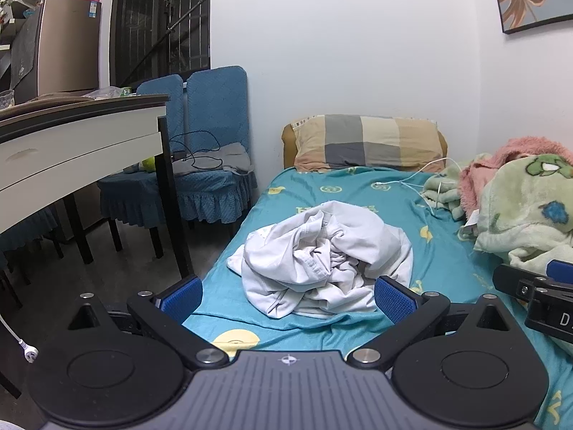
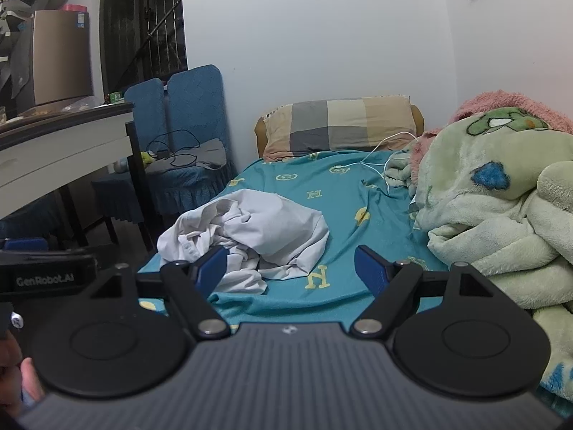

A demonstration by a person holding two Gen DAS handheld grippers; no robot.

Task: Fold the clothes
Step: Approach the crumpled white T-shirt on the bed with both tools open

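Note:
A crumpled white garment lies in a heap on the teal bed sheet; it also shows in the right wrist view. My left gripper is open and empty, held just short of the heap's near edge. My right gripper is open and empty, a little to the right of the heap; its left fingertip overlaps the garment's near edge, contact unclear. The right gripper's body shows at the right edge of the left wrist view.
A checked pillow lies at the bed's head. A bunched green and pink blanket fills the bed's right side, with a white cable beside it. A white table and blue chairs stand left of the bed.

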